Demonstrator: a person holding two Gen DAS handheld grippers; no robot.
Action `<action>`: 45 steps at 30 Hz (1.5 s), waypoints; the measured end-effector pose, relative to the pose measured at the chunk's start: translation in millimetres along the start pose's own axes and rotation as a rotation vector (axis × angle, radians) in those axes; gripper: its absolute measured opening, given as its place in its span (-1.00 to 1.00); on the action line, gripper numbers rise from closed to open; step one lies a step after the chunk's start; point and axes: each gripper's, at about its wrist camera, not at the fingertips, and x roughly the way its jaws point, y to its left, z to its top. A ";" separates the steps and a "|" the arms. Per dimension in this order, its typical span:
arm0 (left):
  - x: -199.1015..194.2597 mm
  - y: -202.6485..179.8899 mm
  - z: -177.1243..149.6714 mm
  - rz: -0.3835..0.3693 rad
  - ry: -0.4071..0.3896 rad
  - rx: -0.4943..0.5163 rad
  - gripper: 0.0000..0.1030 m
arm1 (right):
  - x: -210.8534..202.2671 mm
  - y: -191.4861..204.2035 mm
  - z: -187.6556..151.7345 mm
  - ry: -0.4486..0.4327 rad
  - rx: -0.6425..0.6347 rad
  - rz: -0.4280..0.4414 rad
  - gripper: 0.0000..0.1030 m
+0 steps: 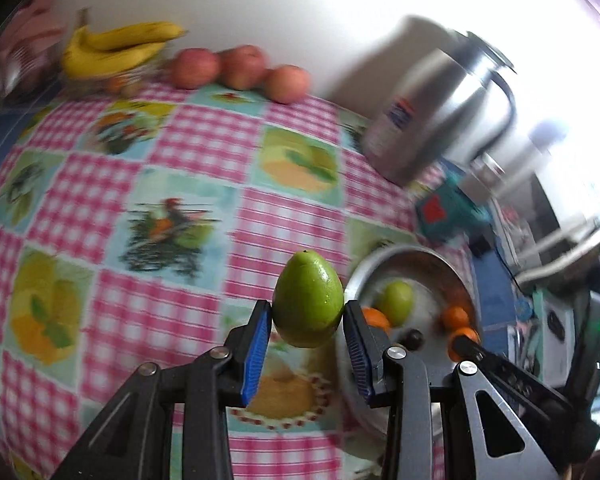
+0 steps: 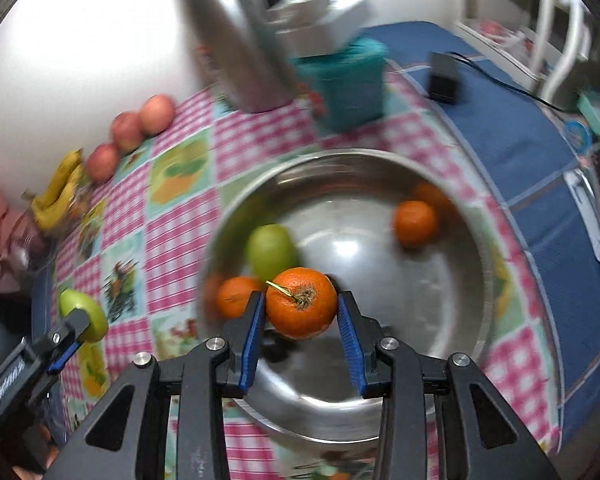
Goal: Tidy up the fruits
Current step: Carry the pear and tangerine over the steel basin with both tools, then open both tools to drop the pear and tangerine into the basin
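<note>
The left gripper (image 1: 308, 312) is pinching a green fruit (image 1: 308, 300) beside the steel bowl (image 2: 476, 280), the right gripper (image 2: 301, 308) is pinching an orange (image 2: 301, 302) above it, and three fruits are lying inside awaiting sorting.

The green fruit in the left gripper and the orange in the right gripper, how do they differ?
The green fruit is smooth, glossy and egg-shaped; the orange is round, with dimpled skin. The orange shows a short stem facing the camera; the green fruit shows only a small dark tip on top. The orange hangs over the steel bowl; the green fruit hangs over the tablecloth beside it. Both are pinched between blue-padded fingers, lifted clear.
</note>
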 end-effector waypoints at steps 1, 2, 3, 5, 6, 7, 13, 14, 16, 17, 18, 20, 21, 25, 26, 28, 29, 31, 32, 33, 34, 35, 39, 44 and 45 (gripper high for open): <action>2.5 -9.3 -1.7 -0.012 0.005 0.023 -0.23 | -0.4 -6.9 1.5 -0.004 0.013 -0.008 -0.26; 6.6 -20.6 -4.2 -0.029 0.014 0.051 -0.23 | -1.4 -13.8 2.9 -0.007 0.027 -0.015 -0.26; 9.6 -27.5 -5.9 -0.038 0.021 0.068 -0.23 | -2.5 -19.6 3.5 -0.013 0.038 -0.017 -0.26; 18.7 -43.6 -9.8 -0.053 0.039 0.107 -0.23 | -4.8 -28.1 4.2 -0.024 0.059 -0.016 -0.26; 23.1 -49.1 -11.5 -0.053 0.047 0.124 -0.23 | -5.7 -31.6 5.1 -0.030 0.067 -0.015 -0.26; 26.2 -52.3 -13.0 -0.053 0.053 0.135 -0.23 | -6.5 -34.0 5.4 -0.034 0.071 -0.016 -0.26; 44.7 -66.8 -20.2 -0.036 0.101 0.171 -0.23 | -3.5 -38.1 7.4 -0.041 0.071 -0.030 -0.26; 46.7 -67.6 -20.8 -0.030 0.106 0.173 -0.23 | -2.2 -37.8 7.7 -0.039 0.071 -0.031 -0.26; 49.8 -68.7 -21.1 -0.027 0.113 0.173 -0.23 | -1.2 -37.4 7.9 -0.038 0.069 -0.034 -0.26; 50.6 -67.7 -20.9 -0.026 0.116 0.172 -0.23 | -0.3 -37.2 8.1 -0.038 0.068 -0.036 -0.26; 51.4 -67.6 -21.1 -0.025 0.117 0.171 -0.23 | 0.5 -37.1 8.3 -0.039 0.068 -0.037 -0.26; 52.3 -66.6 -21.2 -0.025 0.120 0.170 -0.23 | 2.4 -36.6 8.4 -0.038 0.068 -0.034 -0.26; 52.5 -66.5 -21.2 -0.025 0.120 0.169 -0.23 | 3.4 -36.0 8.5 -0.036 0.065 -0.034 -0.26; 53.4 -66.4 -20.5 -0.024 0.124 0.168 -0.23 | 5.3 -35.0 8.6 -0.031 0.060 -0.042 -0.26; 53.9 -66.2 -20.2 -0.024 0.125 0.168 -0.23 | 5.3 -34.9 8.6 -0.030 0.060 -0.043 -0.26; 54.9 -65.8 -20.2 -0.024 0.129 0.167 -0.23 | 6.2 -34.8 9.2 -0.029 0.059 -0.045 -0.25; 55.8 -65.6 -20.3 -0.024 0.132 0.167 -0.23 | 6.5 -34.7 9.2 -0.030 0.057 -0.046 -0.25; 57.7 -65.3 -20.7 -0.028 0.141 0.166 -0.23 | 8.8 -34.4 9.1 -0.026 0.054 -0.046 -0.25; 58.2 -65.2 -20.8 -0.030 0.144 0.165 -0.23 | 11.2 -34.8 9.0 -0.022 0.055 -0.045 -0.25; 58.0 -65.5 -21.0 -0.030 0.144 0.167 -0.23 | 12.9 -35.3 9.0 -0.018 0.057 -0.047 -0.25; 57.3 -66.0 -20.9 -0.034 0.141 0.169 -0.22 | 14.3 -35.9 9.1 -0.014 0.059 -0.049 -0.25; 55.9 -66.6 -20.6 -0.040 0.138 0.171 -0.21 | 15.9 -36.3 8.9 -0.007 0.059 -0.053 -0.25; 50.2 -67.8 -19.3 -0.044 0.130 0.182 -0.21 | 16.4 -37.1 9.3 -0.002 0.060 -0.057 -0.24; 36.7 -57.6 -15.2 -0.041 0.109 0.159 -0.08 | 11.5 -36.2 9.3 -0.014 0.054 -0.062 -0.23; 34.5 -55.7 -13.7 -0.033 0.102 0.154 0.01 | 10.2 -36.4 8.6 -0.015 0.054 -0.062 -0.23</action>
